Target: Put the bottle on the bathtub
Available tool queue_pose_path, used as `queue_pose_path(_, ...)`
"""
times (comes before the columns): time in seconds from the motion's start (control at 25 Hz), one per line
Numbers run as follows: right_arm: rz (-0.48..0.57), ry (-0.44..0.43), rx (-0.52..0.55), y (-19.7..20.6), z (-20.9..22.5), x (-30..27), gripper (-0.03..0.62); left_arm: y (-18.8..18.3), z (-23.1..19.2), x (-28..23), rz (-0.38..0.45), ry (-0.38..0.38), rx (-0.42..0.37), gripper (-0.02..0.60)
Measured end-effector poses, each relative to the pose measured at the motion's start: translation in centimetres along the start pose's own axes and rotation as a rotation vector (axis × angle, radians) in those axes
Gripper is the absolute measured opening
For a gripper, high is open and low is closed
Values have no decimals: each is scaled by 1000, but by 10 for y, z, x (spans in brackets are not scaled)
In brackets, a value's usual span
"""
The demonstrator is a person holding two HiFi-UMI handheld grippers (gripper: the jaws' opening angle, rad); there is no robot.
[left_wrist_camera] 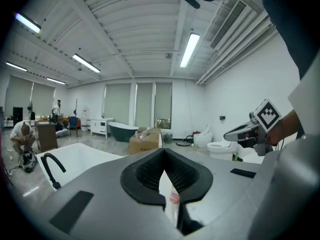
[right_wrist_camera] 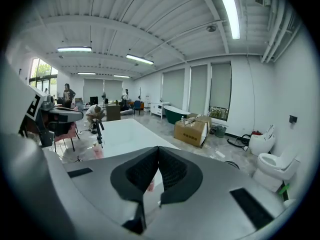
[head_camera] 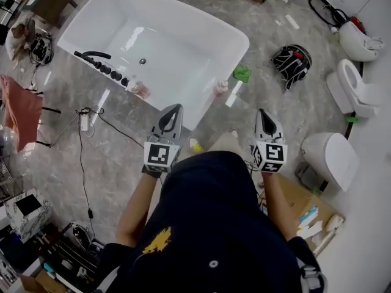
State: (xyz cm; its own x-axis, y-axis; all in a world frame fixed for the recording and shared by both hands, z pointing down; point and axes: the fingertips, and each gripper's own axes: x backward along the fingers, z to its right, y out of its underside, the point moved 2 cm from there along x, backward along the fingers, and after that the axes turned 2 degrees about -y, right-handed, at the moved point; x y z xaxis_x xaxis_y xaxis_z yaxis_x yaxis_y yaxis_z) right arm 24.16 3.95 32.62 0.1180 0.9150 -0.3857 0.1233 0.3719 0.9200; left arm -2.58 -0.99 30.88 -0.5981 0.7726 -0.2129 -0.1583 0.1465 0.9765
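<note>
Head view: white rectangular bathtub [head_camera: 183,26] on grey marble floor [head_camera: 122,145]. Drain plug [head_camera: 142,61] in the basin floor, black tap set [head_camera: 101,63] on the left rim. Small pink bottle [head_camera: 220,88] upright on the right rim, toward the near corner. Second pink bottle [head_camera: 141,90] on the near rim just beside the tap set. Left claw [head_camera: 175,108] and right claw [head_camera: 263,112] held level in front of the torso, well apart from both bottles. Both clenched, nothing gripped.

Left gripper view: left claw [left_wrist_camera: 163,150] tips pressed together, empty. Small pink bottle [left_wrist_camera: 173,198] seen through the gap under the tips, beyond the claw, untouched. Bathtub [left_wrist_camera: 85,156] and tap set [left_wrist_camera: 50,168] at left, right claw [left_wrist_camera: 239,132] at right.

Right gripper view: right claw [right_wrist_camera: 158,148] clamped tight, empty. Small pink bottle [right_wrist_camera: 150,185] visible through the gap, standing on the white bathtub [right_wrist_camera: 125,134] rim. Second pink bottle [right_wrist_camera: 97,151] on the rim at left, by the tap set [right_wrist_camera: 98,128].
</note>
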Motion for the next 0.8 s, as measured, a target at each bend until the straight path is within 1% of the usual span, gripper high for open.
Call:
queue_pose_path(0.12,-12,-2,-9,5,0,4,2,-9,-8,4,38,-33,24,18)
queue_pose_path(0.24,-29,-12,-10,9,-1,4,2,-10,-11,6,24,-54,23,18)
queue_pose_path(0.4,-31,-27,-4,10,-3,2,2,-11,-7,6,41,-51,25,18)
queue_pose_path(0.64,-25,-41,4,7,-6,2,2,-14,-4,10,30,-52,5,18)
queue_pose_path(0.8,-22,-48,9,8,-8,1,2,-14,-5,10,42,-59,20,18)
